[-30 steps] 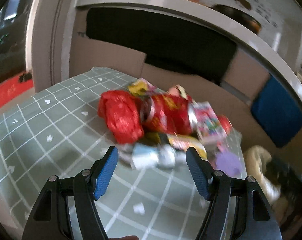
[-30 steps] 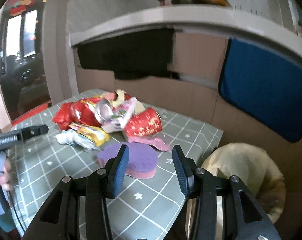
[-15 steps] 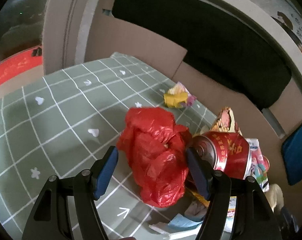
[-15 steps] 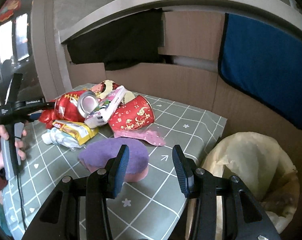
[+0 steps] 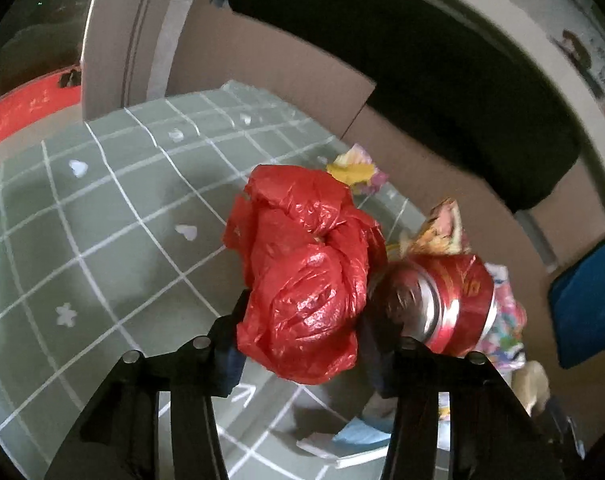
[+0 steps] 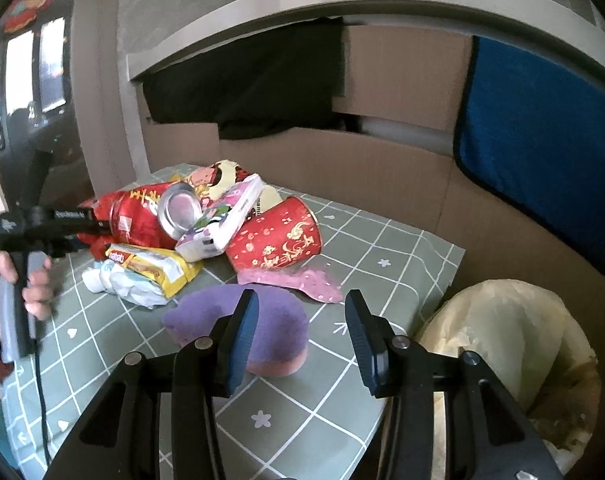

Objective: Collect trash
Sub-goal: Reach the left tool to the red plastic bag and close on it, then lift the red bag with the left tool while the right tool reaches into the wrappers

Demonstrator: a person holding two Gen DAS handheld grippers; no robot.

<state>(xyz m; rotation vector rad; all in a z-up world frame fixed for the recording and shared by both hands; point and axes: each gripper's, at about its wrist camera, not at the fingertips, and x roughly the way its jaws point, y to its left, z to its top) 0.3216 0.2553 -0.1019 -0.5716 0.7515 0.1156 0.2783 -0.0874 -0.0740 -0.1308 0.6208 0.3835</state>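
Observation:
A crumpled red plastic bag (image 5: pixel 306 276) lies on the green checked tablecloth (image 5: pixel 102 220) between the fingers of my left gripper (image 5: pixel 302 320), whose jaws are close around it. A red drink can (image 5: pixel 450 304) lies just right of the bag. In the right wrist view the trash pile holds the can (image 6: pixel 178 210), a red paper cup (image 6: pixel 278 236), a yellow snack wrapper (image 6: pixel 154 268) and a purple sponge (image 6: pixel 238 320). My right gripper (image 6: pixel 302 320) is open and empty above the sponge. The left gripper also shows in the right wrist view (image 6: pixel 42 224).
A bin lined with a pale yellow bag (image 6: pixel 502 340) stands at the table's right edge. Cardboard panels (image 6: pixel 382 168) and a blue cloth (image 6: pixel 542 140) rise behind the table. A yellow wrapper (image 5: pixel 354 172) lies at the far edge. Paper scraps (image 5: pixel 350 440) lie near my left gripper.
My left gripper has moved forward onto the red bag and its fingers have closed in around it. My right gripper has drifted slightly and stays open.

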